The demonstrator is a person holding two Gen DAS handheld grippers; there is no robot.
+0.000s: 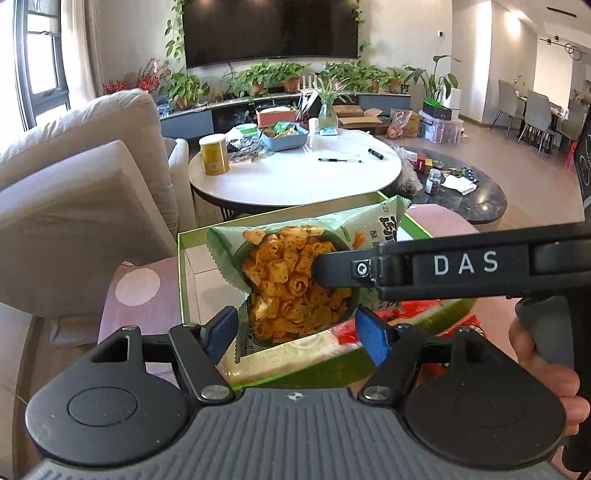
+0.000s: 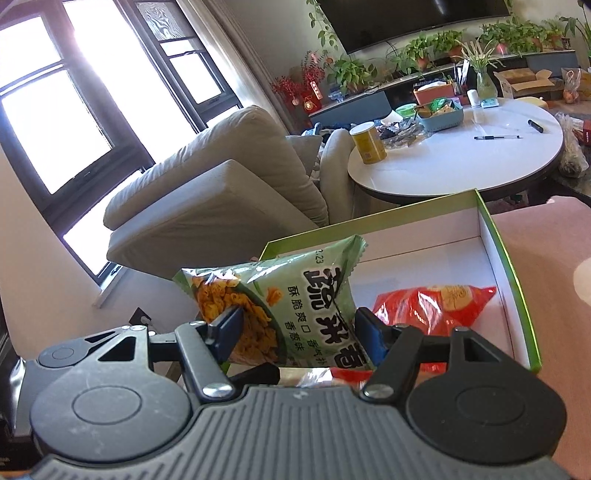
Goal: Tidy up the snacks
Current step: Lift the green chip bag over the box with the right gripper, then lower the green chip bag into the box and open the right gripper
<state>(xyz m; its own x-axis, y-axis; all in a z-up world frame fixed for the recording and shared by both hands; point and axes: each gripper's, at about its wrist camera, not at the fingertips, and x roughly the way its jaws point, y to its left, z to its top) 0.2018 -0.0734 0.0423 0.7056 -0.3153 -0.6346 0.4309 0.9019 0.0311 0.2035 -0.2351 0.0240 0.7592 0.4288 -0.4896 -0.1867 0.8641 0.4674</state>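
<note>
A home living room: a beige sofa (image 1: 85, 177) sits by a tall window (image 2: 74, 99), a wall-mounted television (image 1: 271, 29) hangs above a low cabinet lined with potted plants (image 1: 291, 75), a round white desk (image 1: 295, 170) holds household clutter, and dining chairs (image 1: 535, 114) stand beyond.

Green-rimmed box (image 2: 511, 266), white inside, sits on pink spotted cloth (image 1: 140, 295). In box: red snack bag (image 2: 436, 302) near right wall. Round white table (image 1: 295, 177) beyond: yellow can (image 1: 214, 154) at left edge, blue basket (image 1: 284, 137) at far edge, pen (image 1: 340, 160) mid-surface.
</note>
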